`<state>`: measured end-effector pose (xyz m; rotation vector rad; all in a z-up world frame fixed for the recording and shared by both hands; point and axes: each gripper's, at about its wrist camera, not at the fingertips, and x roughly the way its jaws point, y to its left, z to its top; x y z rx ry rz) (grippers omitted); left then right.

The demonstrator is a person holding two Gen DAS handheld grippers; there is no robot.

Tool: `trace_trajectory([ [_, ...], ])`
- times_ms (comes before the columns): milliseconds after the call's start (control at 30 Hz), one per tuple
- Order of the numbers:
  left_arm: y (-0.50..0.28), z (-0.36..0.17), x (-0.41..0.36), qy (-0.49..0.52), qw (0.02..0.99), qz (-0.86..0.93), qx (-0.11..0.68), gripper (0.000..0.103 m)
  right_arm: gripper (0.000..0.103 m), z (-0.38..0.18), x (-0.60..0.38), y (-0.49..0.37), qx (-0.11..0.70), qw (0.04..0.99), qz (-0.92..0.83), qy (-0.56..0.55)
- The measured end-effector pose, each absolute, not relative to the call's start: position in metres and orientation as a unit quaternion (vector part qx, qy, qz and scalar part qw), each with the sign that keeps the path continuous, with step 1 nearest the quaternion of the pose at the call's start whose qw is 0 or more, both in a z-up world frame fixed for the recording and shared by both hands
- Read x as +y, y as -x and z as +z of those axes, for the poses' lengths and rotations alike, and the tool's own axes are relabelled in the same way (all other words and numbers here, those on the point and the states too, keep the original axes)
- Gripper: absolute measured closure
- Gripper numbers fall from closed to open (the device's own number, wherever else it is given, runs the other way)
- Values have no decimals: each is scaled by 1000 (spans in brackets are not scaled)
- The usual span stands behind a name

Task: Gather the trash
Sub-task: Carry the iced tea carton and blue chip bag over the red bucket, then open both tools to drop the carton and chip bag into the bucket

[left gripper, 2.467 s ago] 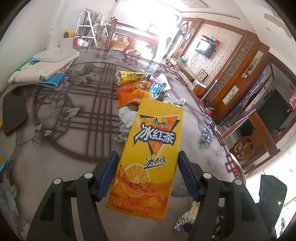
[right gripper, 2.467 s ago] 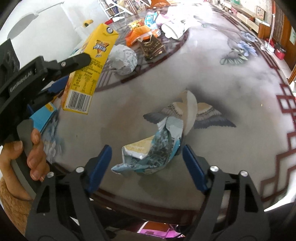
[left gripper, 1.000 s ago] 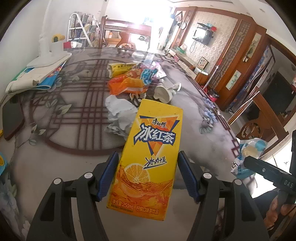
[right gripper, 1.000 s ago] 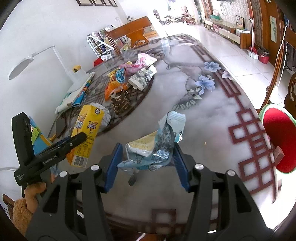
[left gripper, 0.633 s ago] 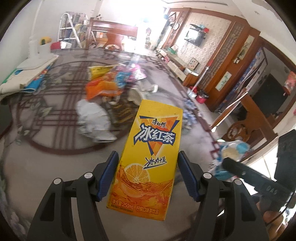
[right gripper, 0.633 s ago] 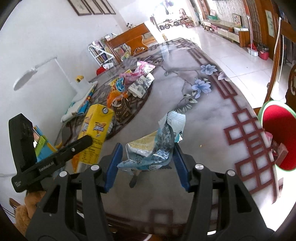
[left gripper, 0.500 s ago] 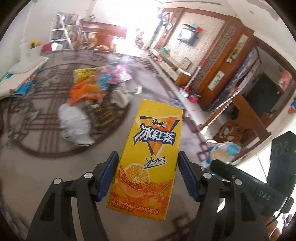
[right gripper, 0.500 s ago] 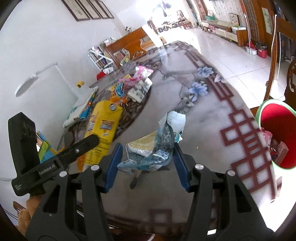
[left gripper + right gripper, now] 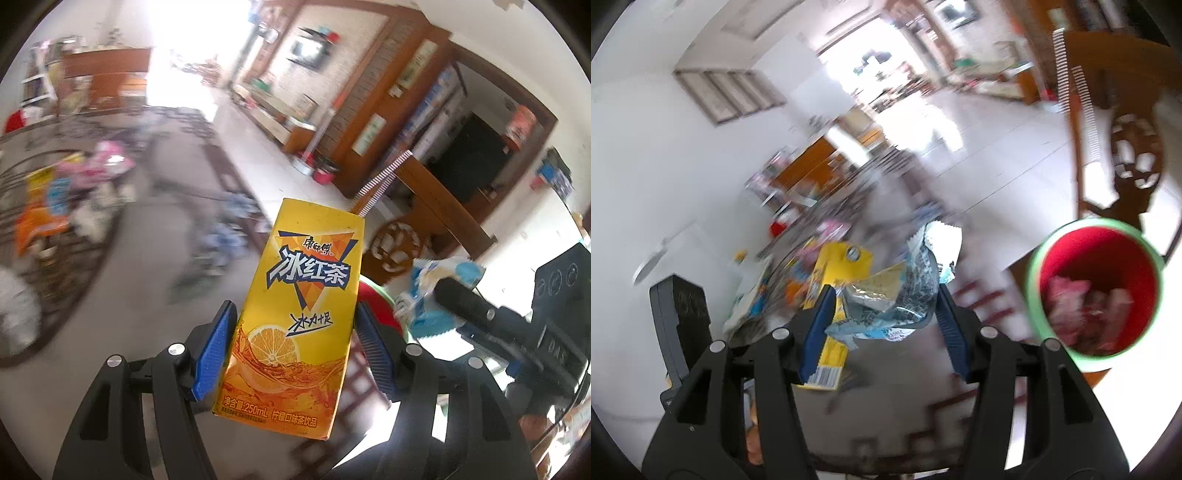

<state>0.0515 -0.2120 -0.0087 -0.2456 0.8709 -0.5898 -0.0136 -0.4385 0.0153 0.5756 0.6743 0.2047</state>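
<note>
My left gripper (image 9: 295, 332) is shut on a yellow iced-tea carton (image 9: 299, 317) and holds it in the air past the table's edge. My right gripper (image 9: 882, 306) is shut on a crumpled blue and silver snack wrapper (image 9: 901, 291). A red bin with a green rim (image 9: 1097, 291) stands on the floor at the right of the right wrist view; part of it shows behind the carton (image 9: 380, 302). The right gripper and wrapper (image 9: 439, 291) show at the right of the left wrist view. The carton (image 9: 834, 295) also shows left of the wrapper.
The patterned table (image 9: 110, 280) holds several more wrappers (image 9: 48, 206) at the left, blurred. A carved wooden chair (image 9: 1123, 147) stands behind the bin. Pink trash (image 9: 1082, 302) lies inside the bin.
Both grippers have swung right, away from the table's trash pile and toward the red bin, each still holding its item. The bin is now larger and closer in the right wrist view.
</note>
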Motion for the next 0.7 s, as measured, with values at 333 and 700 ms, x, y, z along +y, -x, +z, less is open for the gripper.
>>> trace_trajectory([
  [333, -86, -34, -341, 44, 798, -387, 460, 40, 50, -38, -549, 10, 347, 887, -65, -297],
  [700, -106, -63, -396, 14, 773, -404, 489, 30, 28, -70, -594, 8, 363, 874, -129, -296],
])
